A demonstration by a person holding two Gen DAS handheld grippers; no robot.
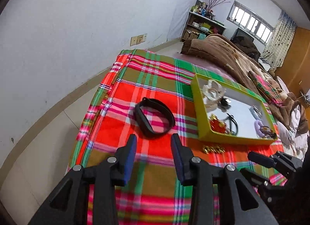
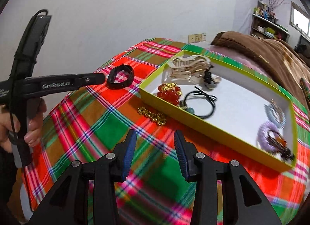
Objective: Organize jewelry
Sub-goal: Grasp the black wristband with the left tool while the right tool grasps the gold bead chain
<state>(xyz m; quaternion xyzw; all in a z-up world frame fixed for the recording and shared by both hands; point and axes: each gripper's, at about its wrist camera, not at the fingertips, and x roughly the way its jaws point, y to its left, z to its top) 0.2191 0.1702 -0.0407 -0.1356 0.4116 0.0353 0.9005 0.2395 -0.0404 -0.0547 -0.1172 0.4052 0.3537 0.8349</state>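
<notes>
One black wristband (image 1: pixel 154 117) lay closed in a loop on the plaid cloth (image 1: pixel 116 97), just ahead of my left gripper (image 1: pixel 153 143), whose two blue-padded fingers (image 1: pixel 130 153) stood spread with nothing between them. The band was not touched by either pad. One gold chain (image 2: pixel 152 116) lay bunched on the cloth just beside the near wall of the yellow-green box (image 2: pixel 193 126), ahead of my right gripper (image 2: pixel 155 139); its two fingers also stood apart and empty.

Inside the one open box, on its white floor, I could count one clear hair claw (image 2: pixel 189 67) at the far corner, one cluster of red beads with gold bits (image 2: pixel 169 92) against the near wall, one black hair tie (image 2: pixel 204 103) beside the beads, and two coiled hair ties, one pale blue (image 2: pixel 275 113) and one lilac (image 2: pixel 268 133), at the right end. A few small dark pieces lay among them, too blurred for me to number.

From the right wrist view, my left hand (image 2: pixel 29 120) gripped the handle of the left tool, its tip reaching just beside the wristband. Beyond the cloth lay one brown blanket (image 1: pixel 222 50), and one shelf unit (image 1: pixel 201 25) stood against the far wall.
</notes>
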